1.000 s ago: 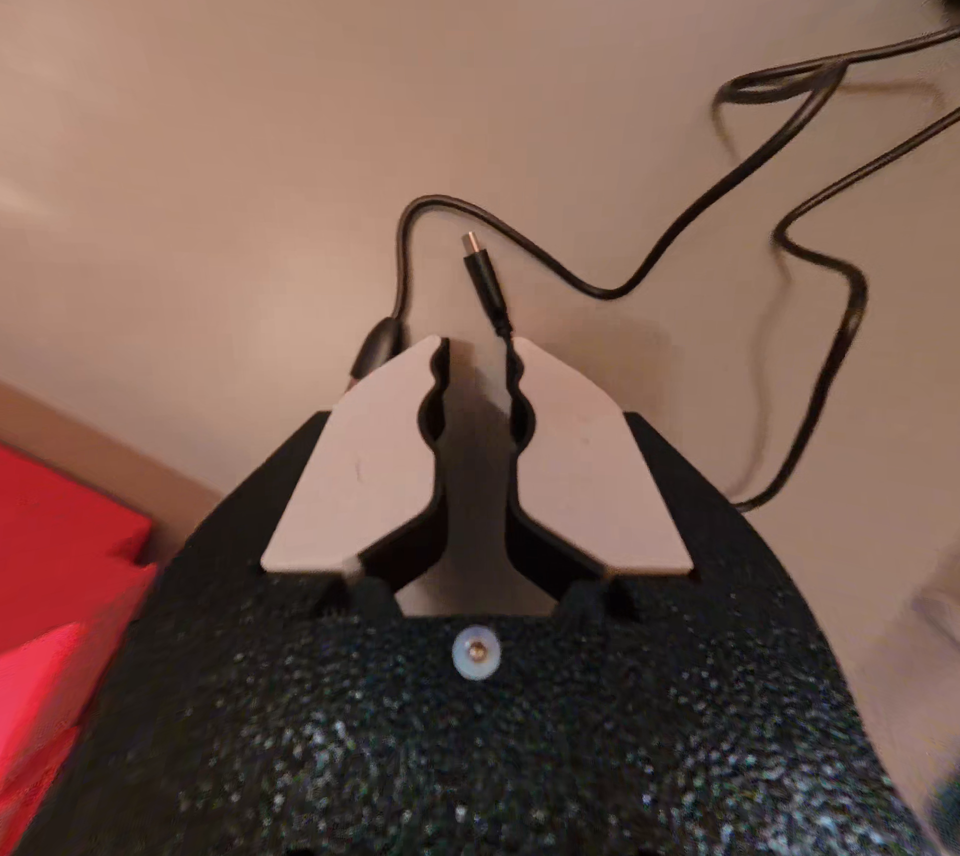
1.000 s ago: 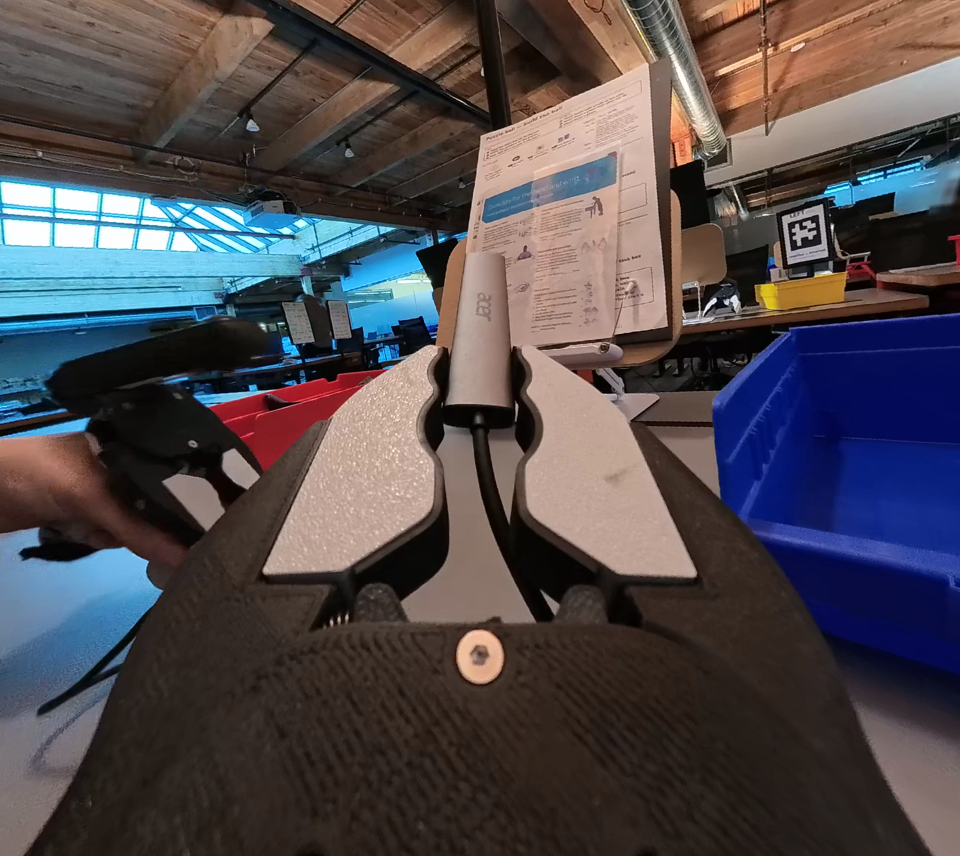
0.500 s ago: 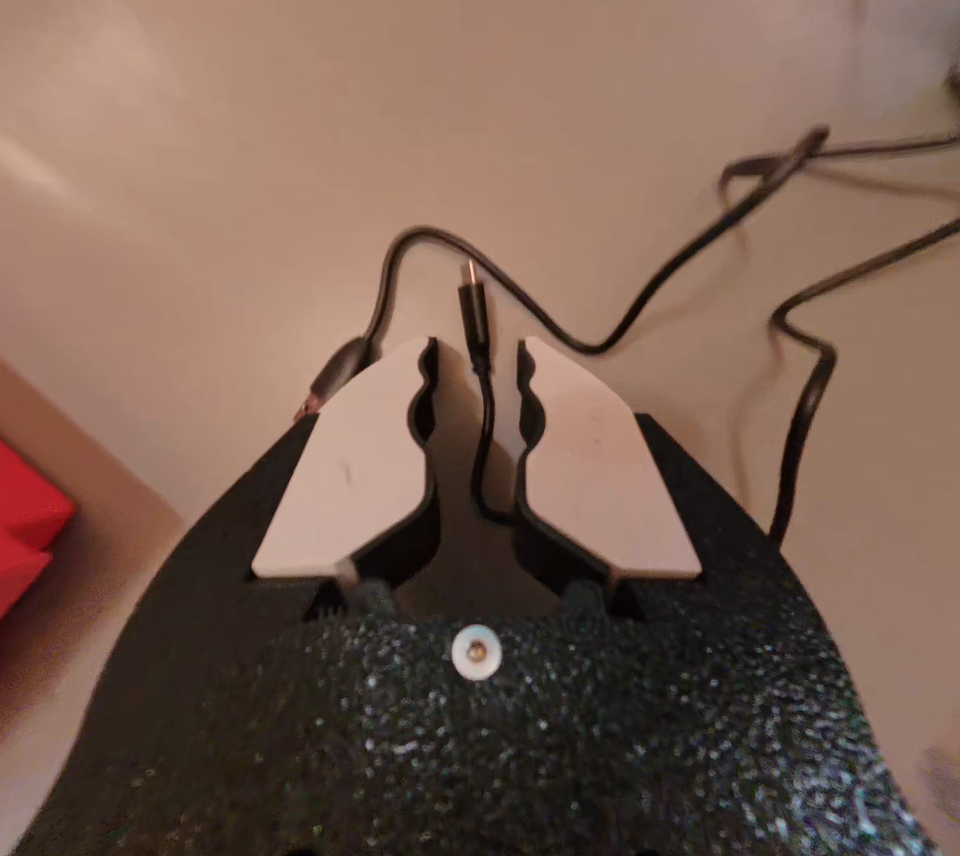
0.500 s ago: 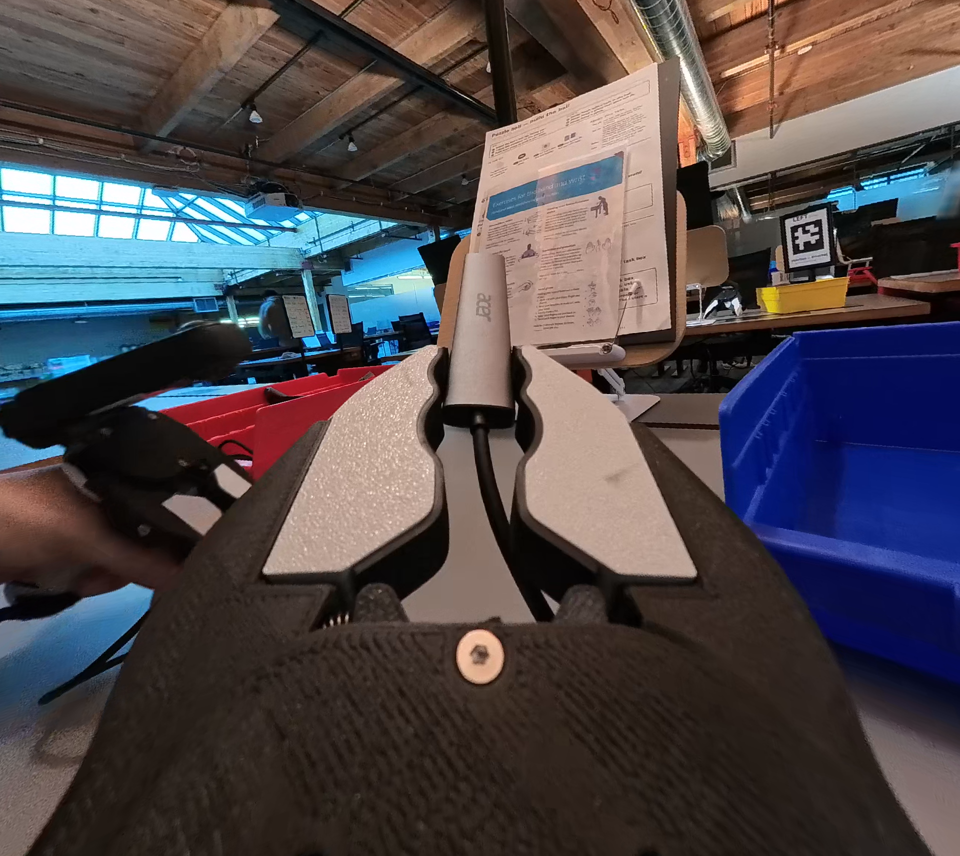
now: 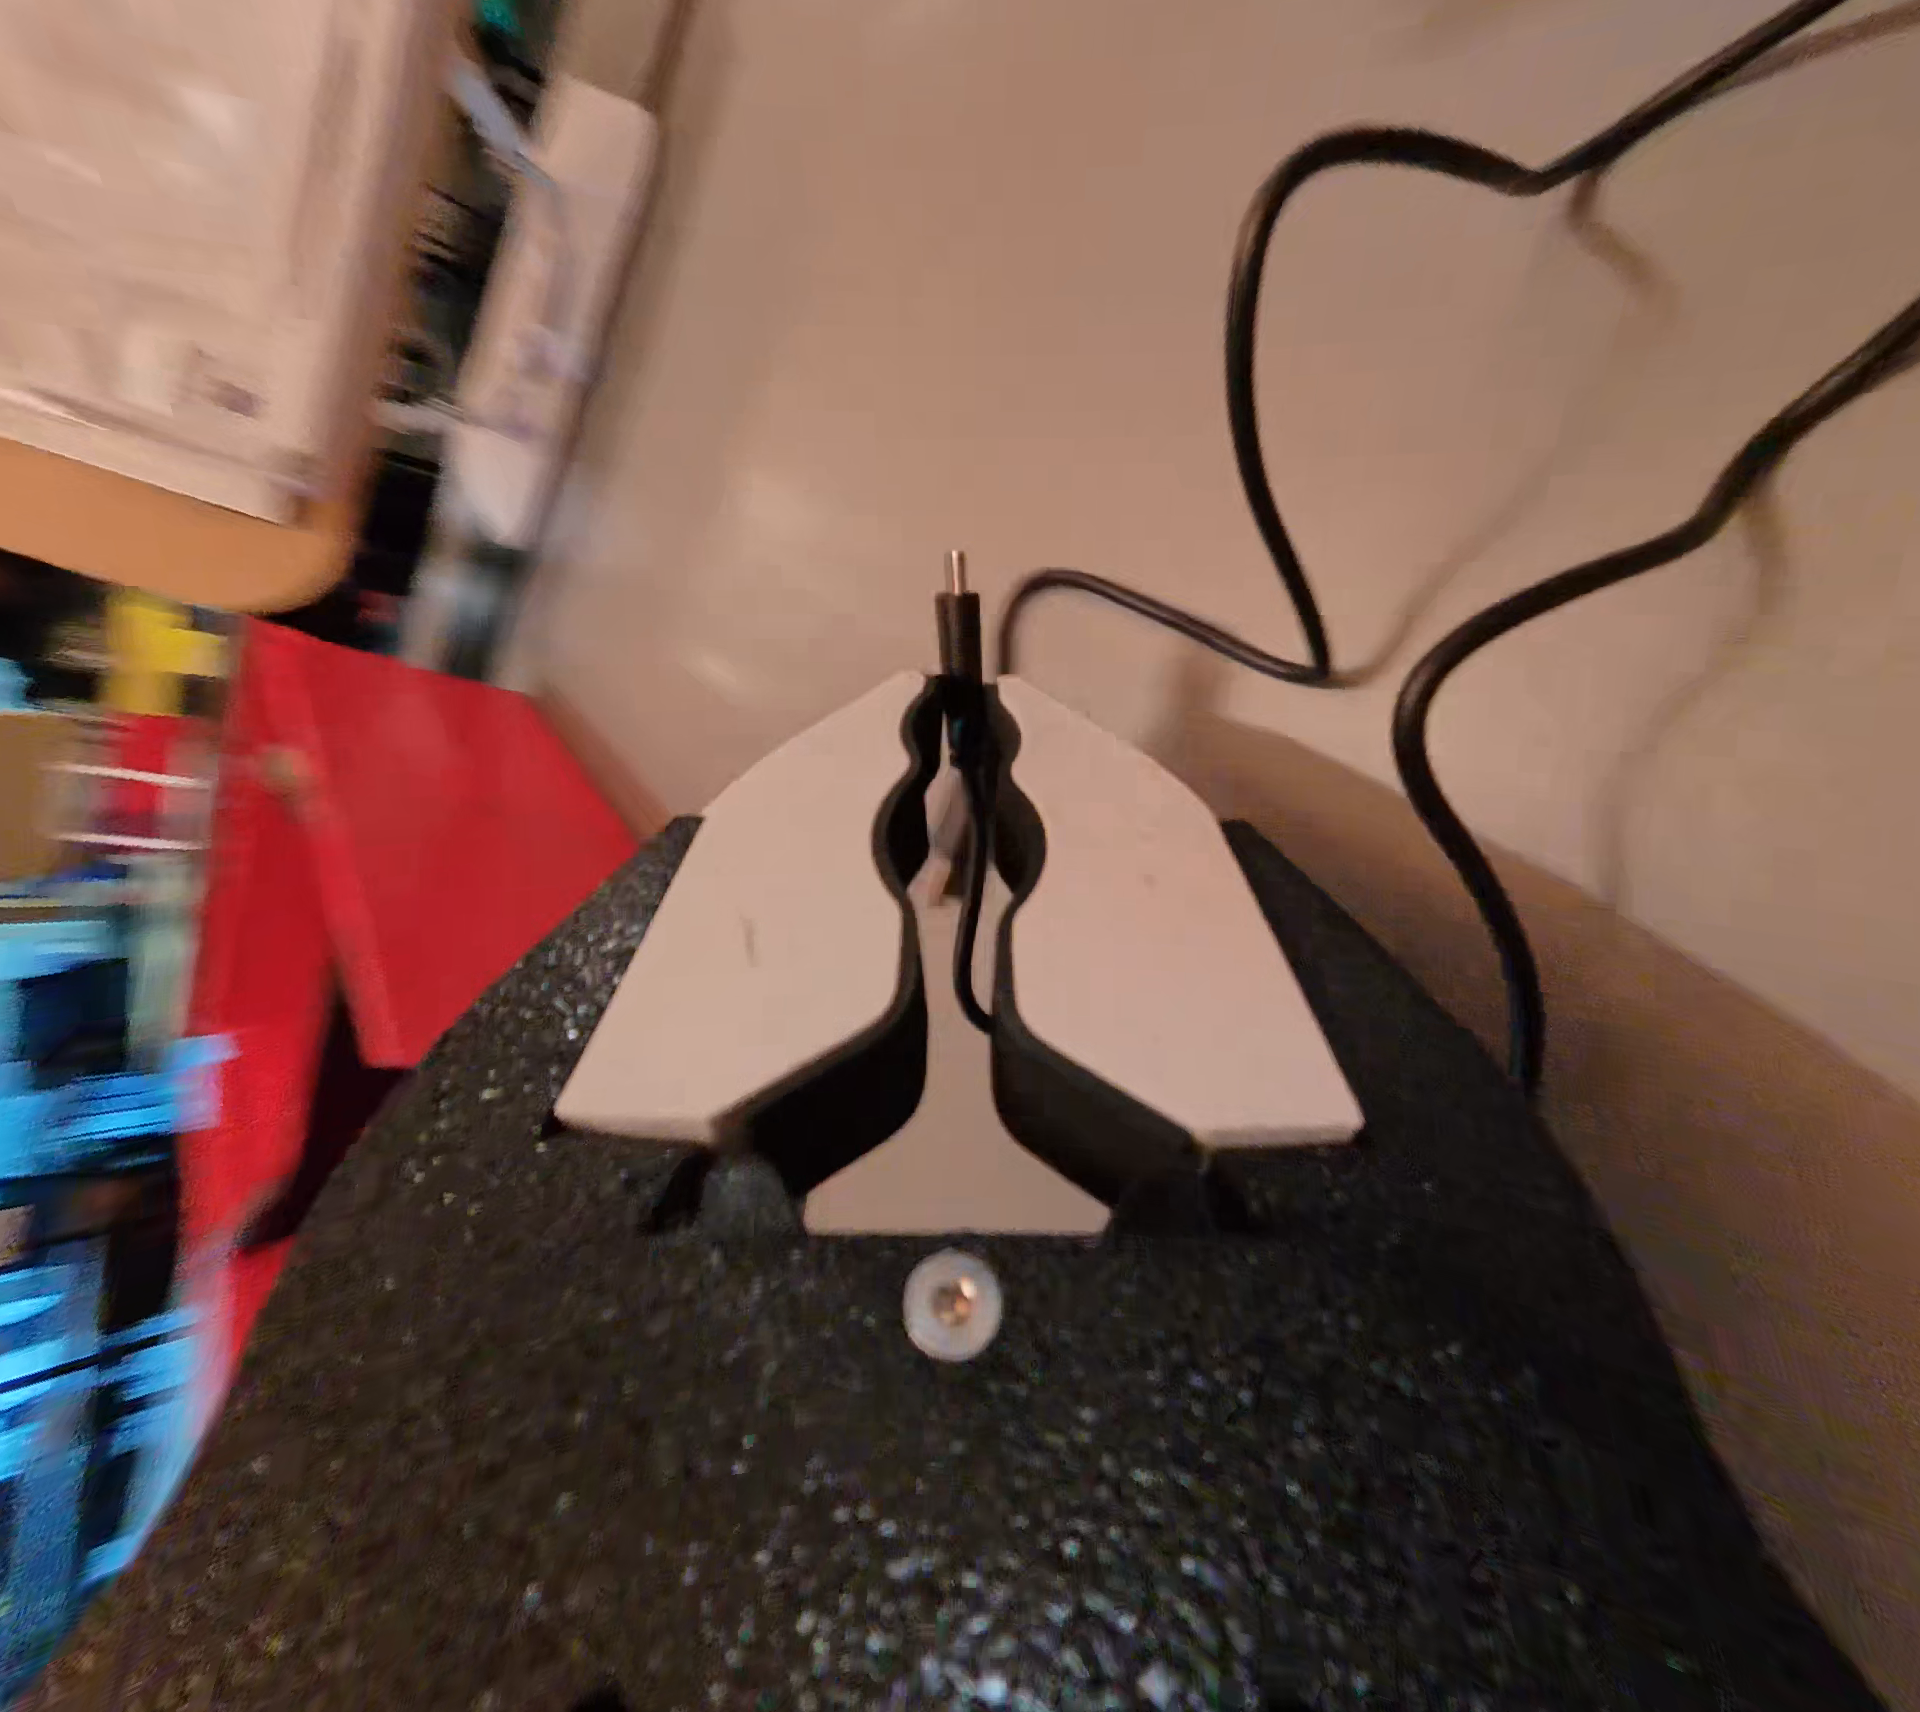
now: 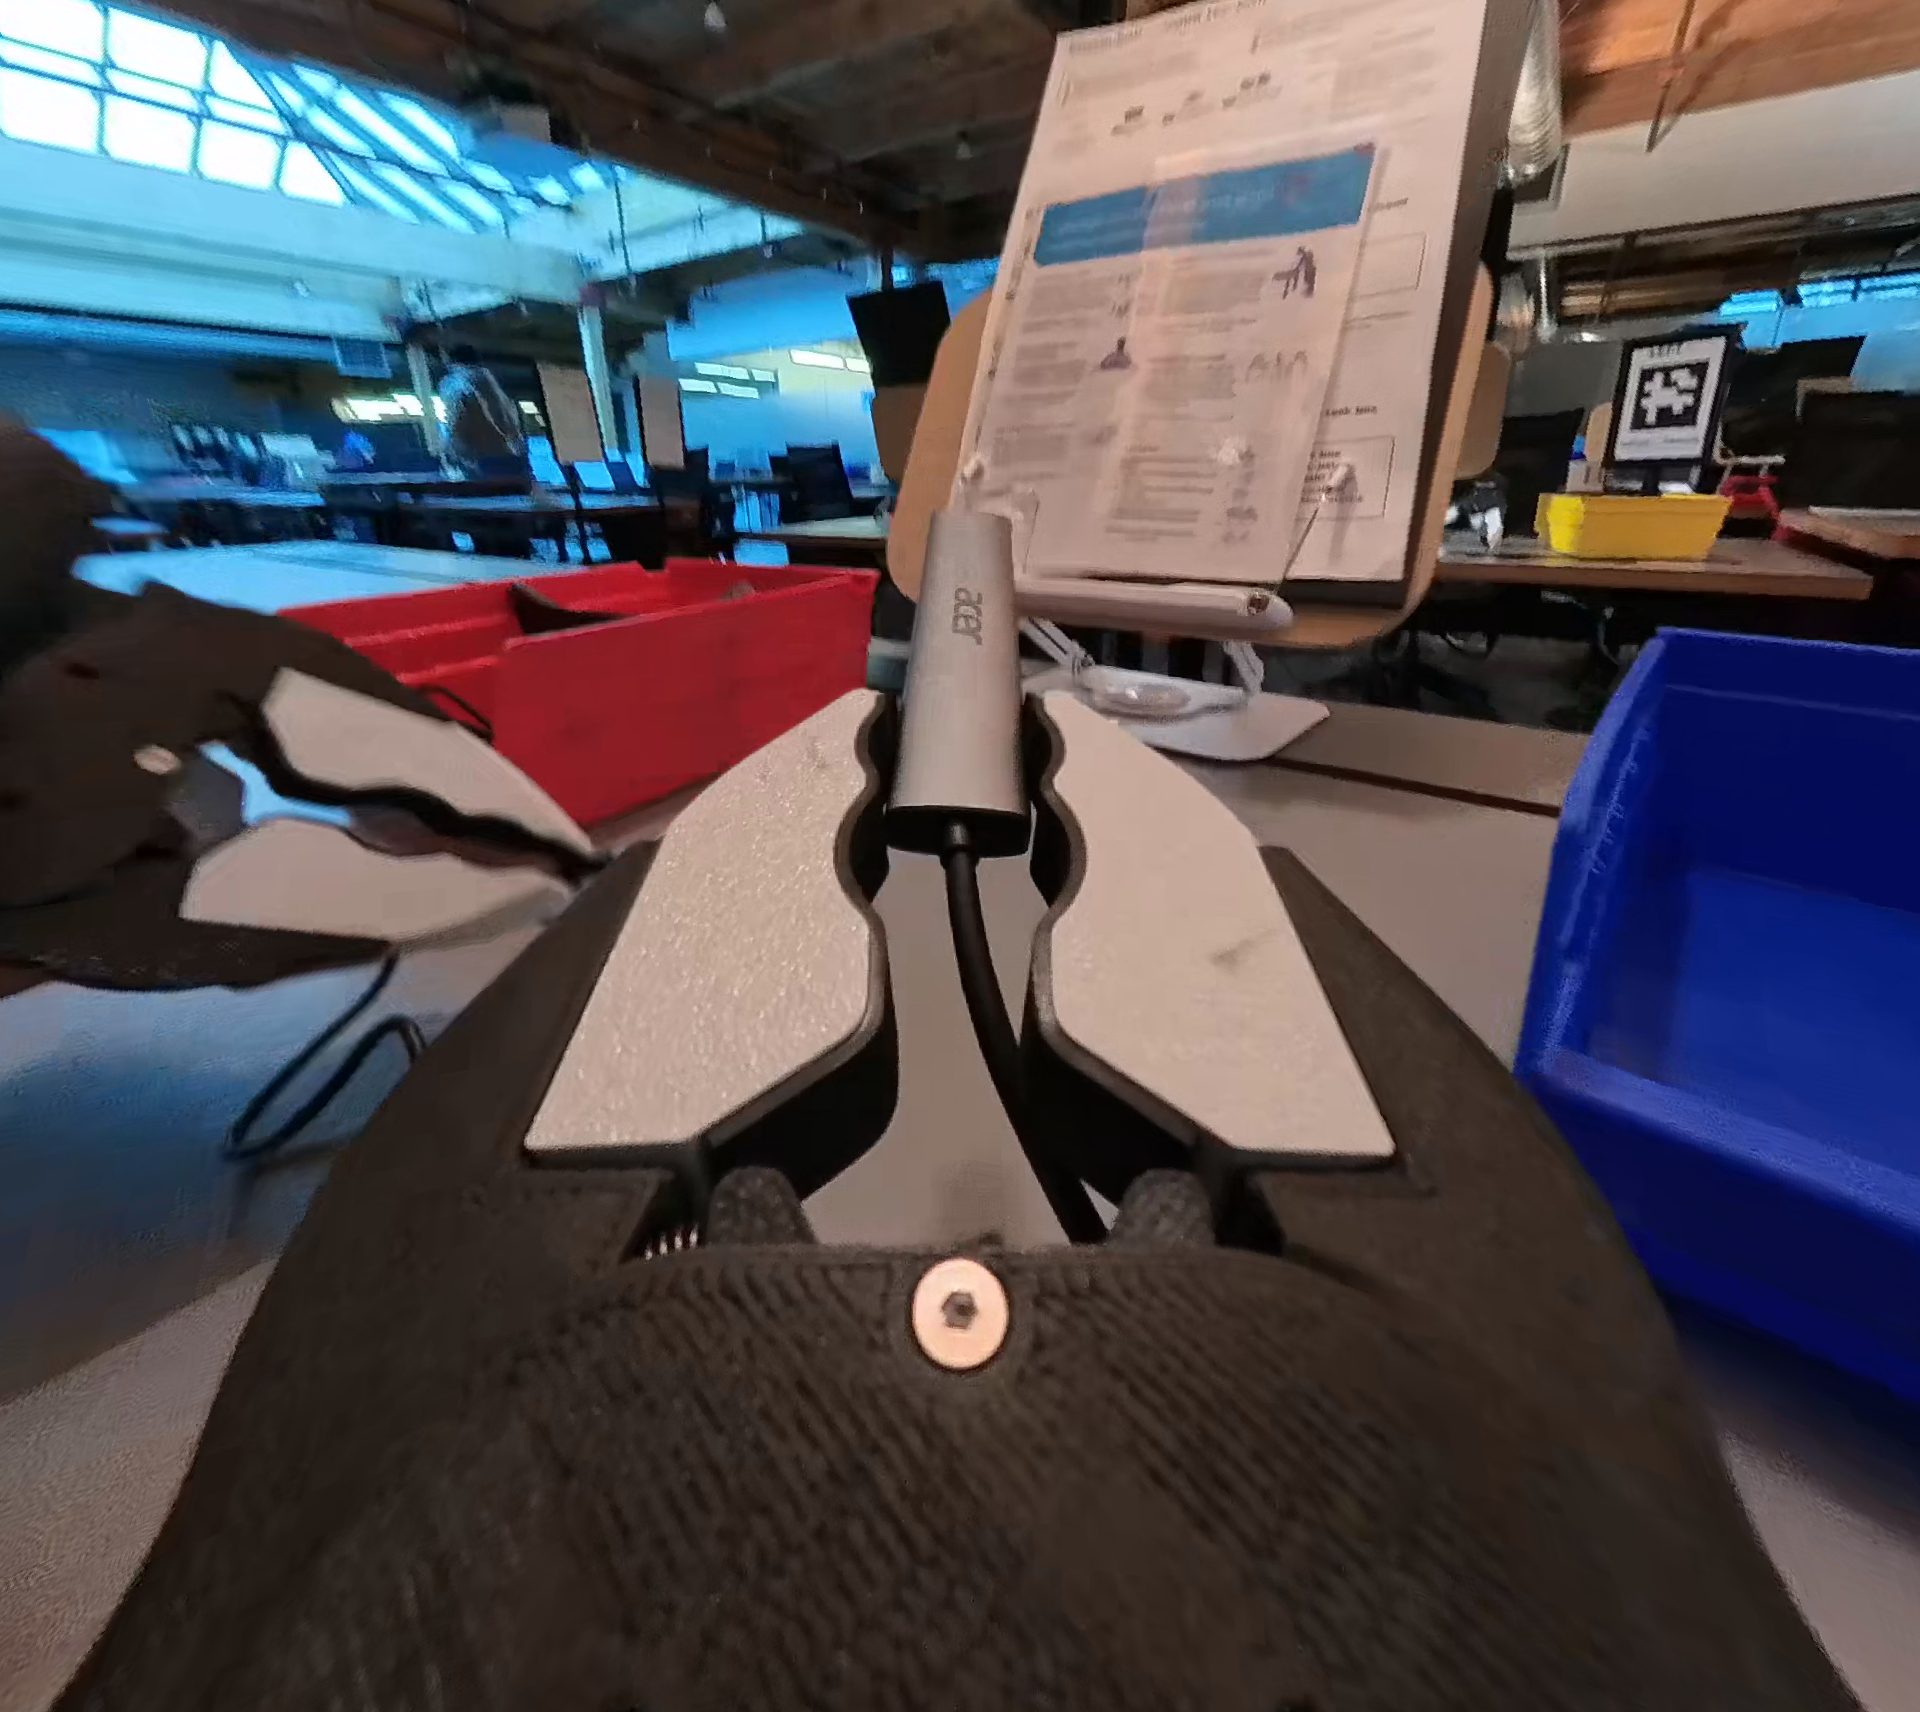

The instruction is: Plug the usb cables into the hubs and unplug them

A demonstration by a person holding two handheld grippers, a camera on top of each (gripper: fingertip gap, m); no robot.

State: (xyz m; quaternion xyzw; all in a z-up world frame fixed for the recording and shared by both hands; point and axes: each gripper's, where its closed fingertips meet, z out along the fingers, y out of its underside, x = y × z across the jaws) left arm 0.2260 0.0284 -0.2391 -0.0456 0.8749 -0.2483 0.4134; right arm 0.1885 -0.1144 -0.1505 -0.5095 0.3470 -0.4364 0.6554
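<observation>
My left gripper (image 5: 958,688) is shut on the black plug (image 5: 958,623) of a thin black USB cable (image 5: 1257,457); the metal tip sticks out past the fingertips, above the table. The cable loops away to the right over the pale table (image 5: 1039,260). My right gripper (image 6: 956,706) is shut on a slim grey USB hub (image 6: 956,675), held pointing forward and up; the hub's black lead (image 6: 987,987) runs back between the fingers. The left gripper also shows in the right wrist view (image 6: 582,852), close at the left, with a cable loop (image 6: 322,1080) hanging under it.
A red bin (image 6: 644,665) stands behind the left gripper, and also shows in the left wrist view (image 5: 416,831). A blue bin (image 6: 1745,935) stands at the right. A stand with printed sheets (image 6: 1226,332) is behind the hub.
My left gripper has closed on the cable plug, lifted it off the table and swung towards the right gripper. The right gripper keeps hold of the hub and has tilted a little.
</observation>
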